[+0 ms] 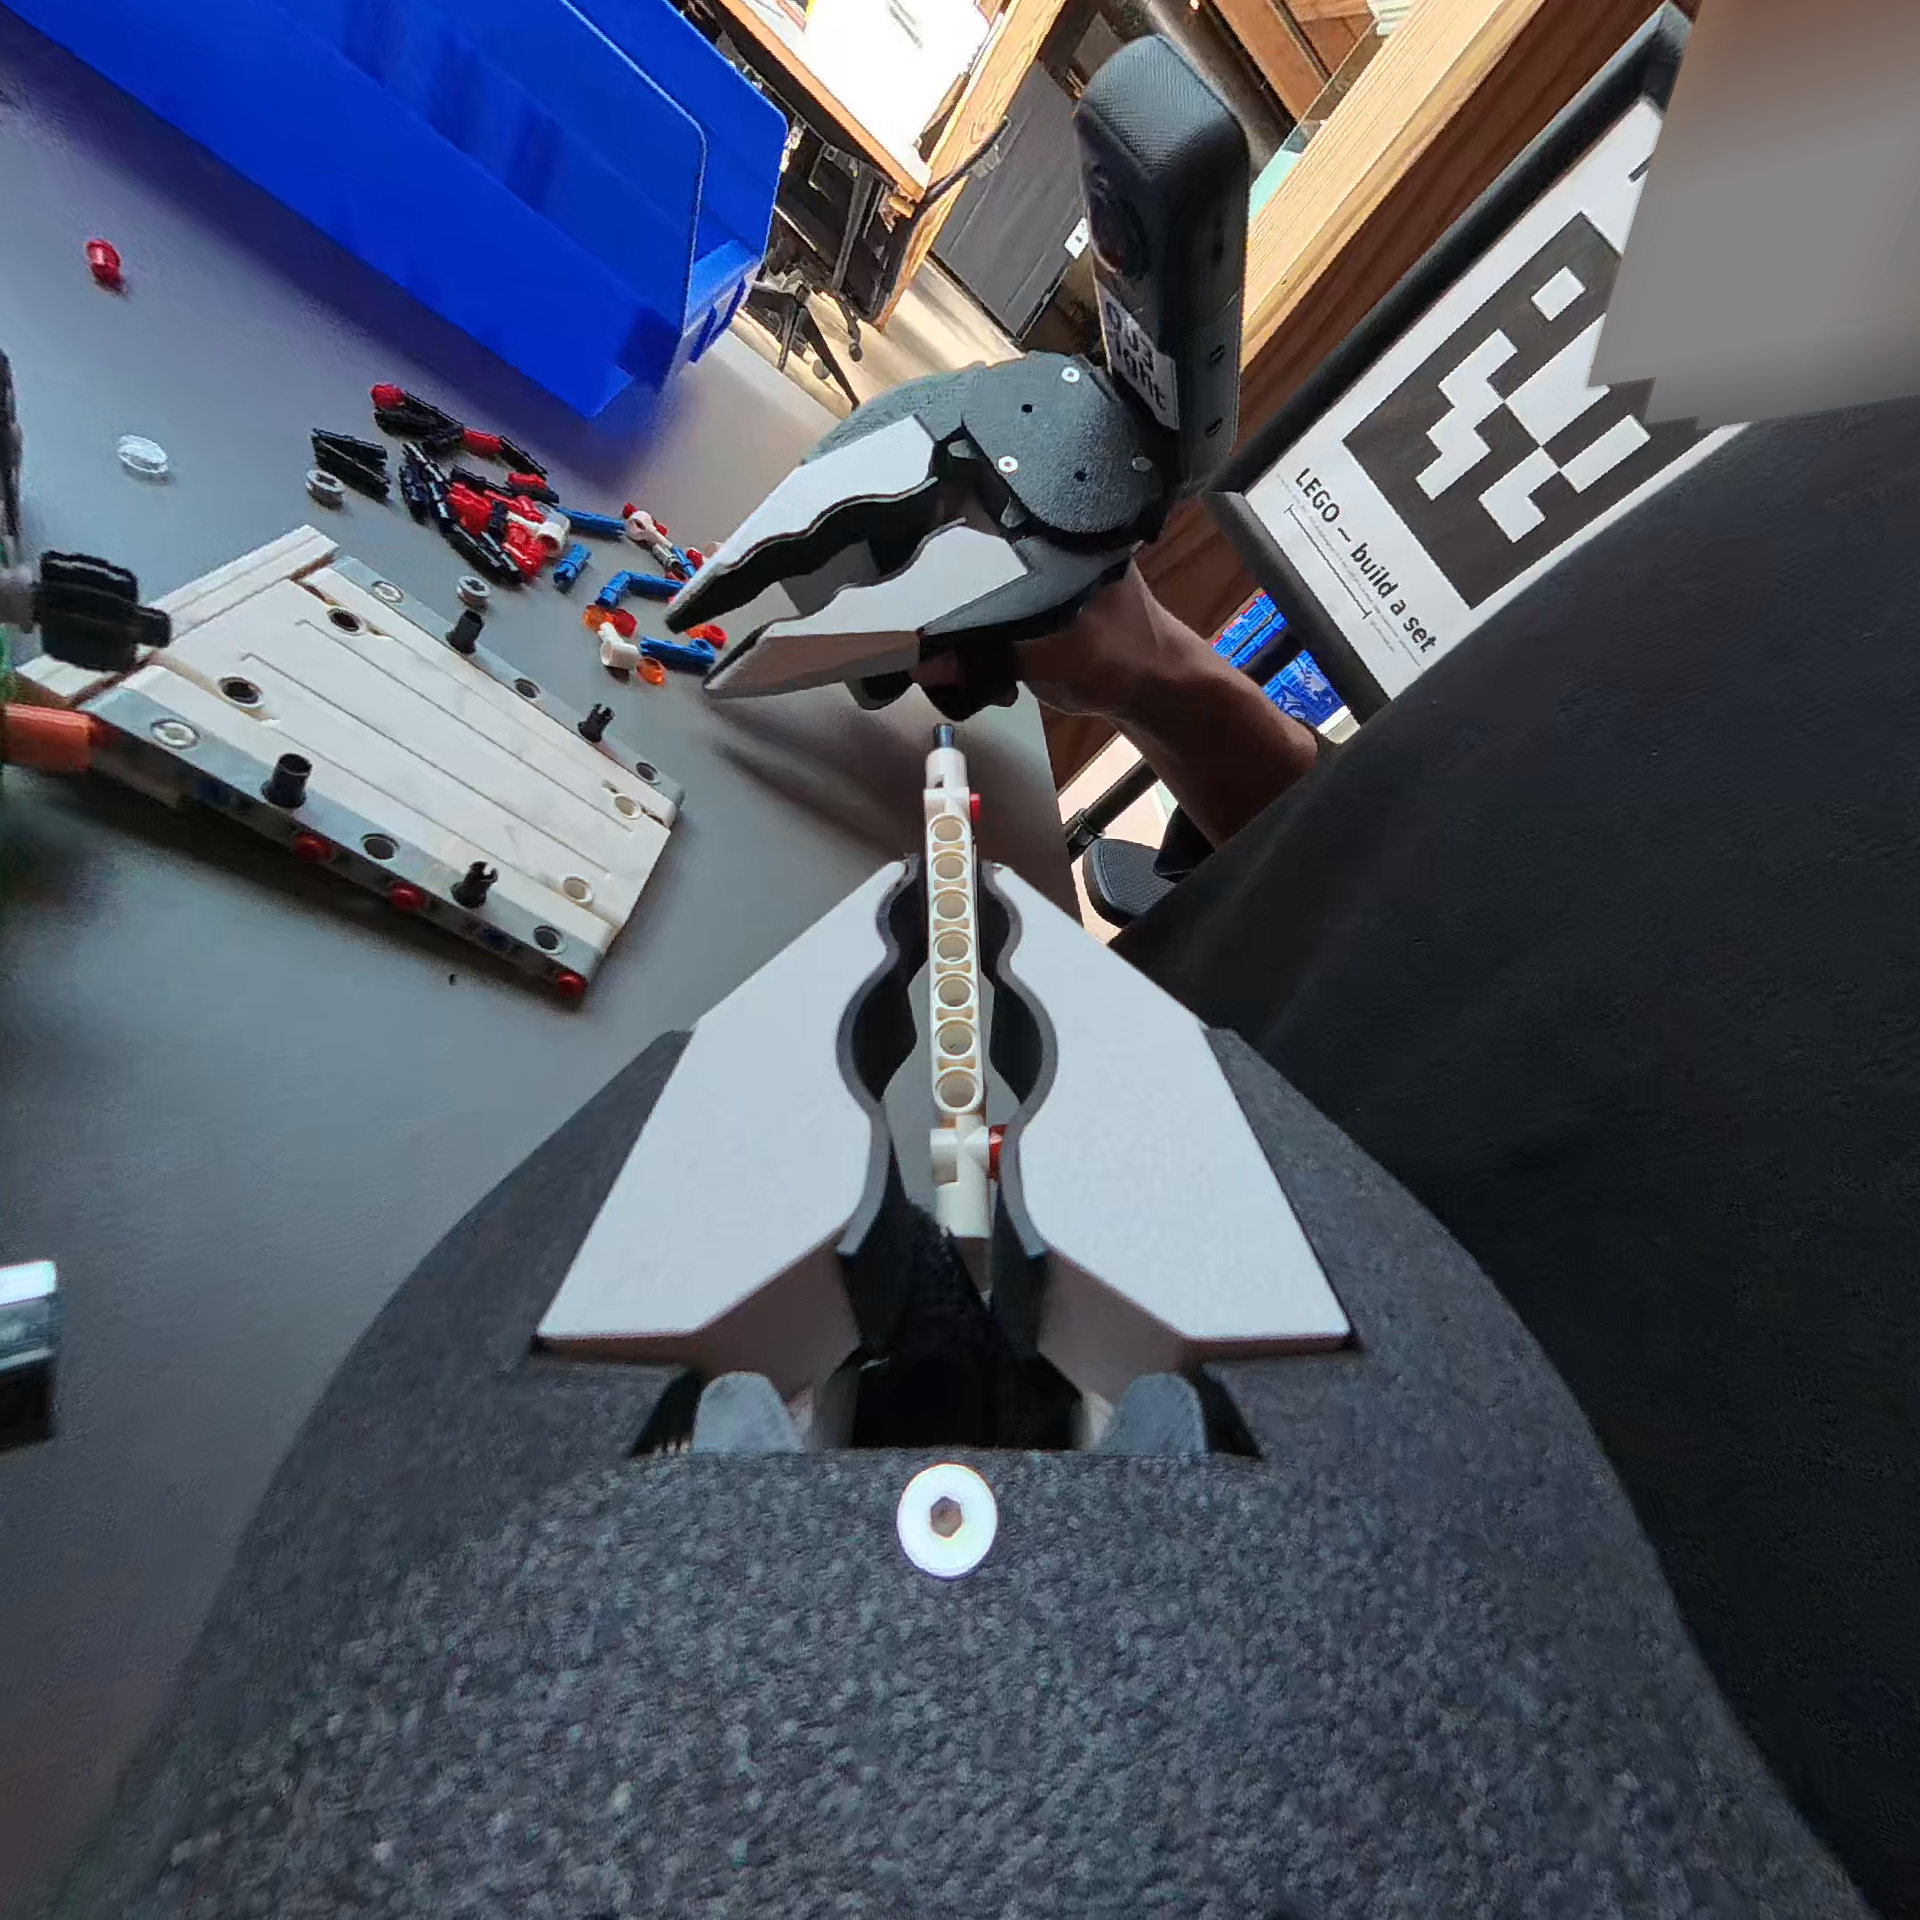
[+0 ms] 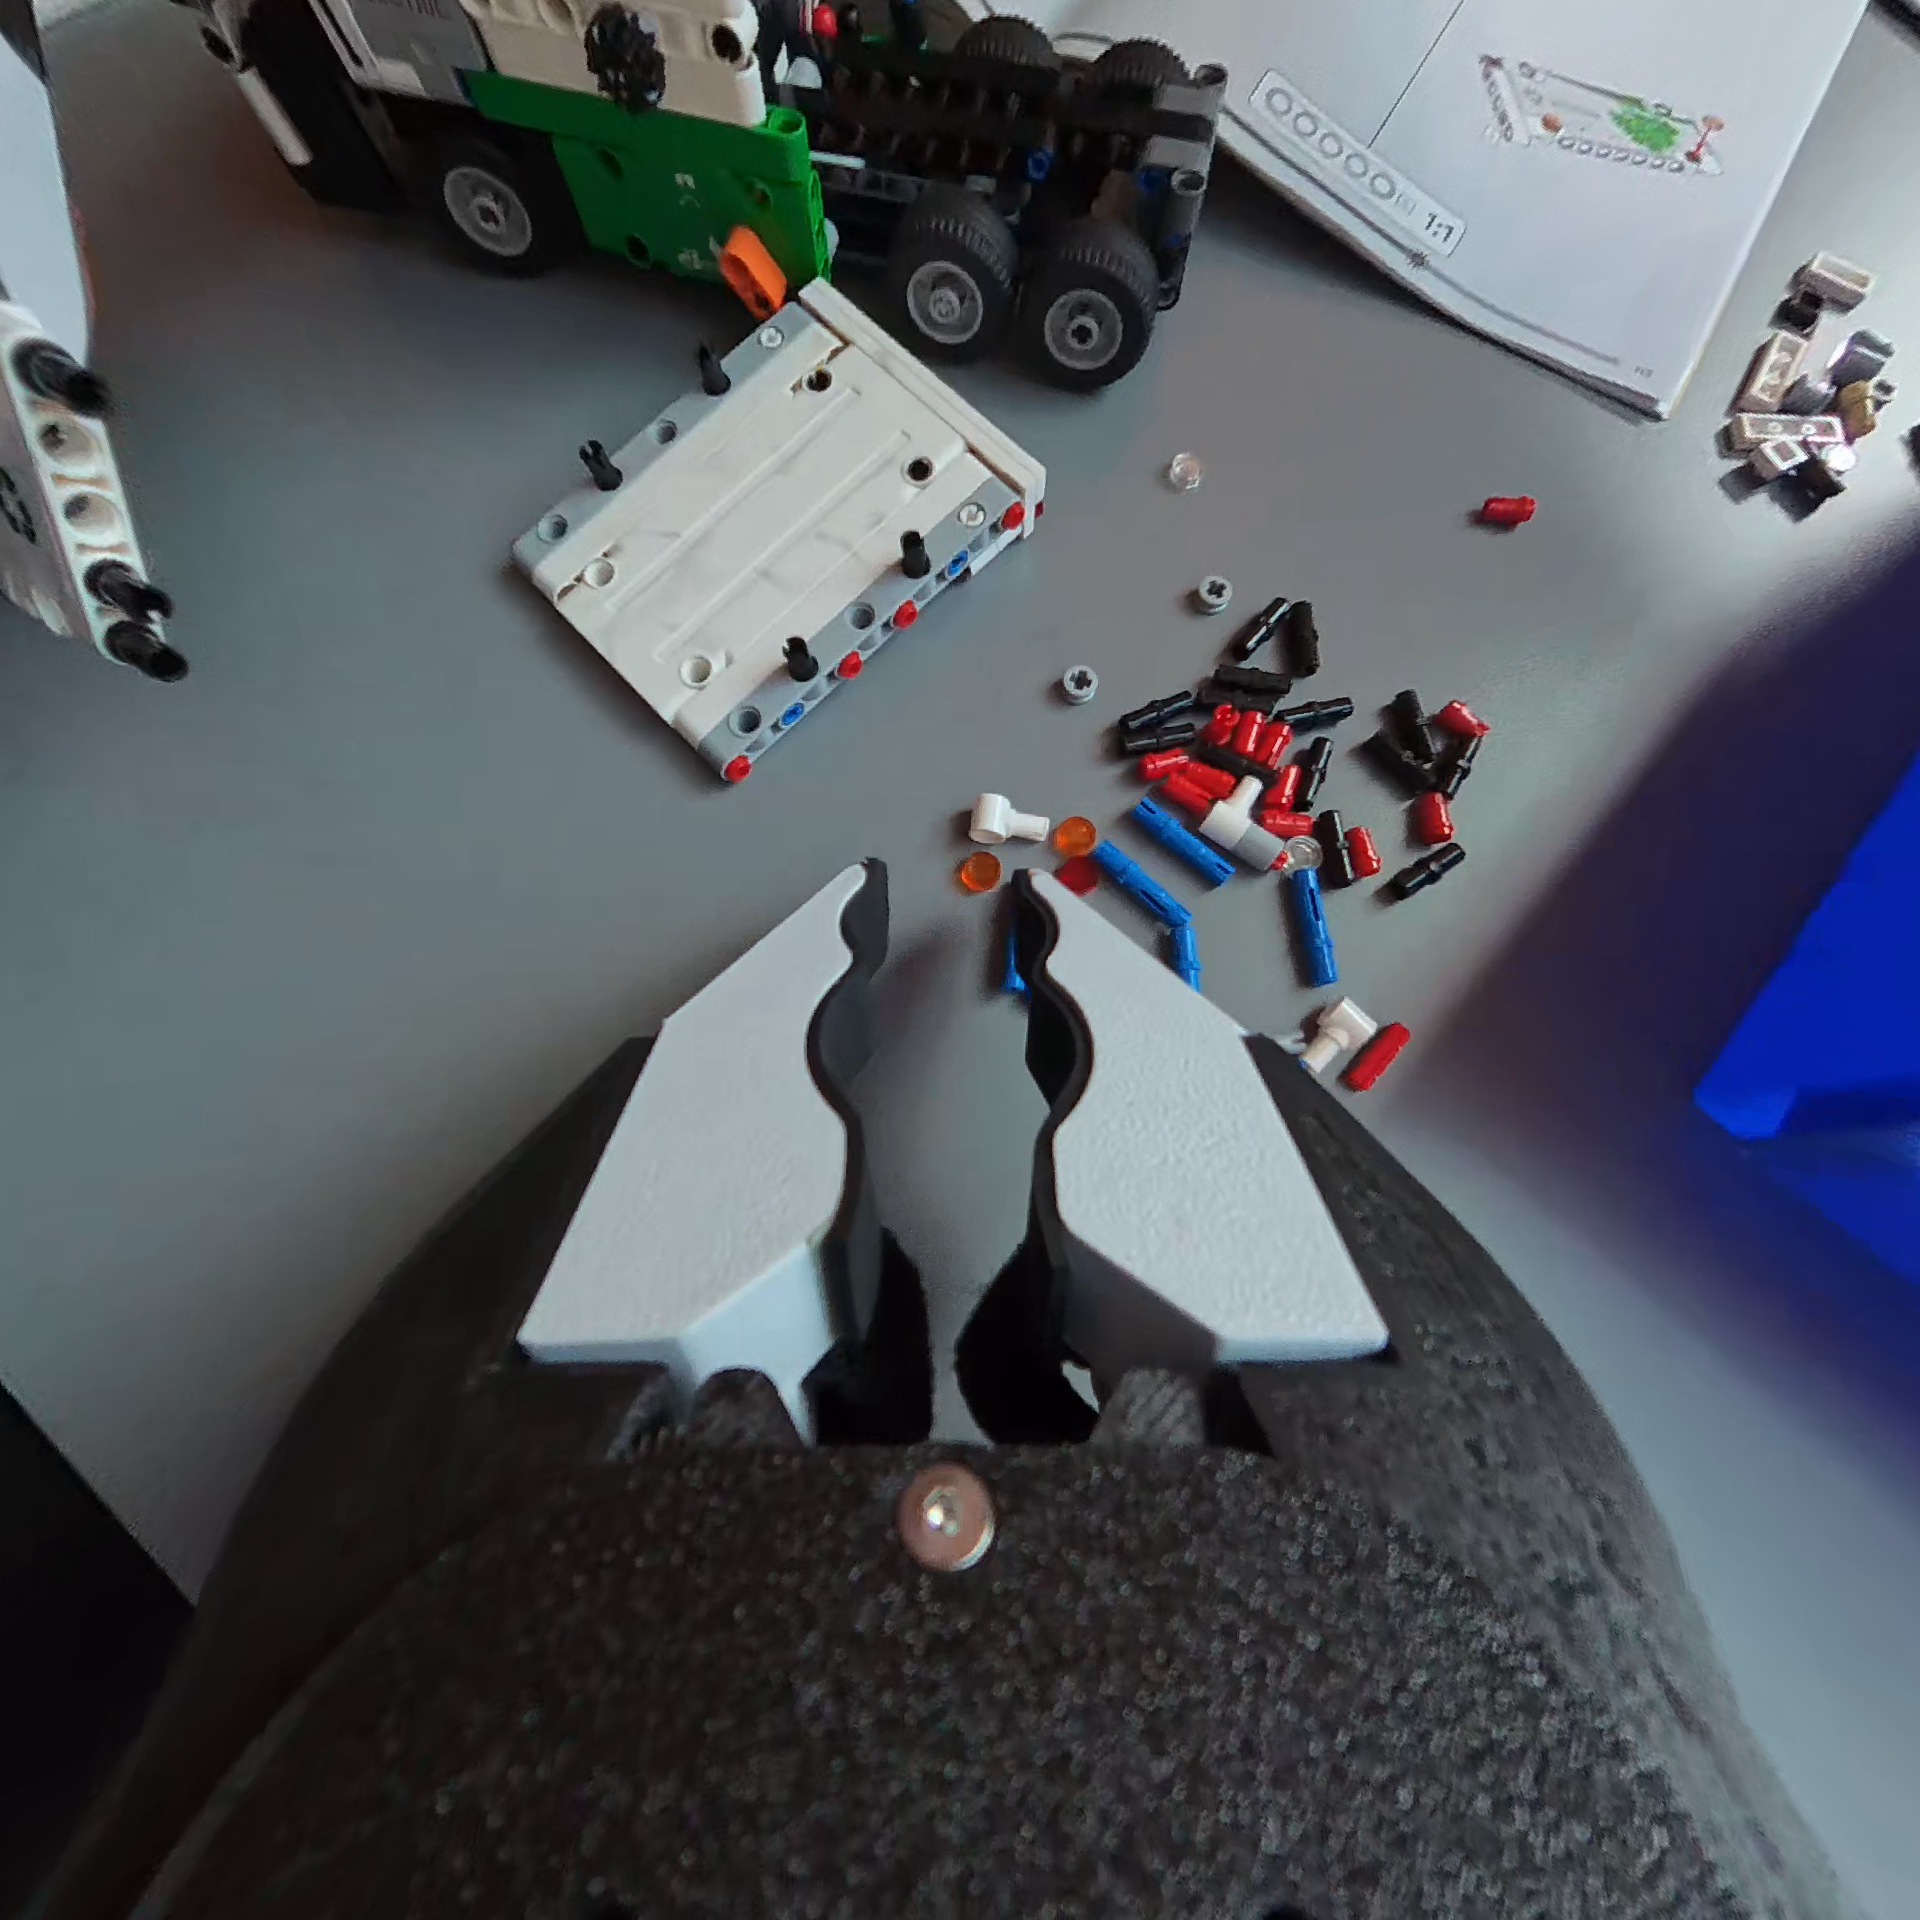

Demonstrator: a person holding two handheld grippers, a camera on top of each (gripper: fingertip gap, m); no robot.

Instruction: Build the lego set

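My left gripper (image 1: 951, 873) is shut on a long white beam (image 1: 953, 956) with a row of holes. The beam stands between the pads and sticks out past the tips, with a black pin at its far end and red pins on its side. It is held above the grey table (image 1: 208, 1091). My right gripper (image 2: 948, 873) is open and empty, low over the table at the near edge of a pile of red, black and blue pins (image 2: 1278, 758). A blue pin (image 2: 1013, 961) lies by its right finger. The right gripper also shows in the left wrist view (image 1: 712, 649).
A white and grey panel (image 2: 769, 540) with black pins lies flat beyond the right gripper. A green and black toy truck (image 2: 727, 156) and an open booklet (image 2: 1507, 156) lie behind it. A blue bin (image 2: 1829, 987) stands at the right. Two orange round tiles (image 2: 979, 871) lie by the fingertips. My hands' fingertips stand some 15 centimetres from each other.
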